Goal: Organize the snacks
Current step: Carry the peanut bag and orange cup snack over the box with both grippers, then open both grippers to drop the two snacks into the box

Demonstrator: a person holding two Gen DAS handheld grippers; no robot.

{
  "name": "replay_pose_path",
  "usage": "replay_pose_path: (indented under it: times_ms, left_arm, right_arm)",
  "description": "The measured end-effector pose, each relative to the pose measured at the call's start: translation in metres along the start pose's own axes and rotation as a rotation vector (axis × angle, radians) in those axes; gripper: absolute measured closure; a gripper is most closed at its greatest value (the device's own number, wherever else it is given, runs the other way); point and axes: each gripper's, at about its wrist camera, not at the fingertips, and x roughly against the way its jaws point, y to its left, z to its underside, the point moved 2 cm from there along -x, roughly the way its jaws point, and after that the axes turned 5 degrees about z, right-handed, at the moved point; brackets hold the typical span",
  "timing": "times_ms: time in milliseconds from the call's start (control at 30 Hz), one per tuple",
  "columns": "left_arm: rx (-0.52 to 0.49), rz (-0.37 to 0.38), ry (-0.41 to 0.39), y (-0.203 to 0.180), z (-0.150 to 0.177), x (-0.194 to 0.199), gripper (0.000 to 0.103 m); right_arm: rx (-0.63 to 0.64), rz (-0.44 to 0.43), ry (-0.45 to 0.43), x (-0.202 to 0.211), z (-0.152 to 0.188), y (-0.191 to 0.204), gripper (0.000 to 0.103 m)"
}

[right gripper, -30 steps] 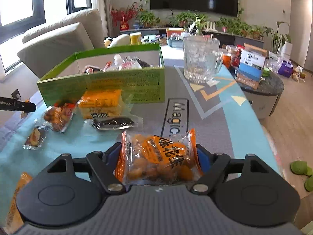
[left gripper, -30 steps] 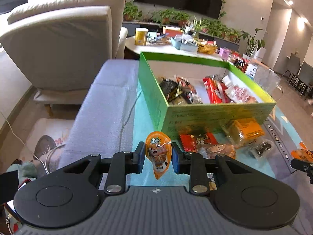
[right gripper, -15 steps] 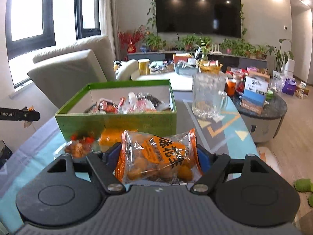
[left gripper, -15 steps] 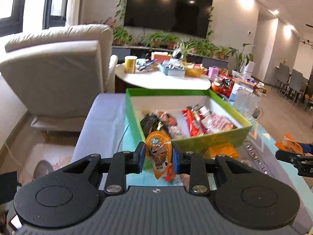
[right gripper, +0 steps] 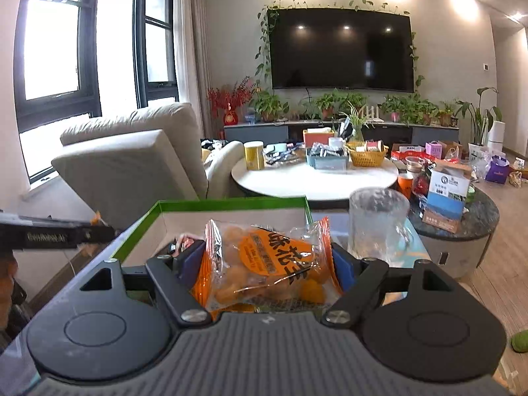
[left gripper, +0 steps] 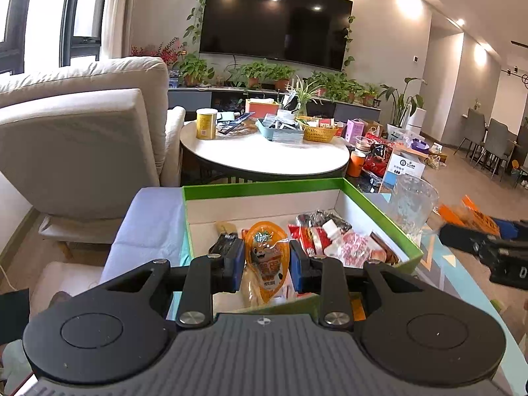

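Observation:
My left gripper [left gripper: 267, 260] is shut on a small orange egg-shaped snack pack [left gripper: 268, 257] and holds it over the near part of the green box [left gripper: 264, 187]. The box holds several wrapped snacks [left gripper: 333, 237]. My right gripper [right gripper: 267, 264] is shut on a clear bag of orange snacks [right gripper: 264, 264] and holds it above the near edge of the same green box [right gripper: 231, 203]. The right gripper with its bag also shows at the right edge of the left wrist view [left gripper: 488, 247].
A glass mug [left gripper: 411, 209] stands just right of the box, also in the right wrist view [right gripper: 379, 224]. Beyond are a round white table [left gripper: 264, 155] with a yellow can and baskets, a beige armchair [left gripper: 76, 138], and a dark round side table [right gripper: 462, 221] with boxes.
Both grippers rose and moved forward with their snacks, from over the loose snacks on the tablecloth to above the green box. The loose snacks have dropped out of view.

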Motion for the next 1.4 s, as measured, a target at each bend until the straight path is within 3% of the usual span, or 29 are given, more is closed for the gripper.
replay_pose_path:
  times_ms: [267, 533, 567, 633, 733, 1033, 1400]
  left_arm:
    - [-0.003, -0.011, 0.012, 0.002, -0.013, -0.027, 0.077]
    - [-0.011, -0.017, 0.036, 0.005, -0.011, -0.044, 0.076]
    - [-0.015, -0.018, 0.042, 0.005, -0.01, -0.047, 0.075]
    - [-0.012, -0.029, 0.05, 0.005, -0.007, -0.051, 0.062]
    - [0.004, -0.048, 0.041, 0.009, -0.004, -0.051, 0.058]
    - [0.016, -0.003, 0.053, 0.011, 0.006, -0.027, 0.058]
    - [0.037, 0.025, 0.132, 0.014, 0.054, 0.021, 0.057]
  right_arm:
    - [-0.022, -0.02, -0.004, -0.039, -0.024, 0.007, 0.025]
    - [-0.058, -0.05, 0.052, -0.069, -0.022, 0.019, 0.025]
    - [-0.067, -0.049, 0.056, -0.071, -0.021, 0.018, 0.025]
    - [-0.085, -0.03, 0.042, -0.074, -0.019, 0.017, 0.024]
    - [-0.082, 0.013, 0.014, -0.07, -0.016, 0.015, 0.024]
    - [-0.093, 0.011, 0.036, -0.043, -0.005, 0.005, 0.024]
    - [-0.039, -0.001, 0.084, -0.001, 0.031, 0.006, 0.024]
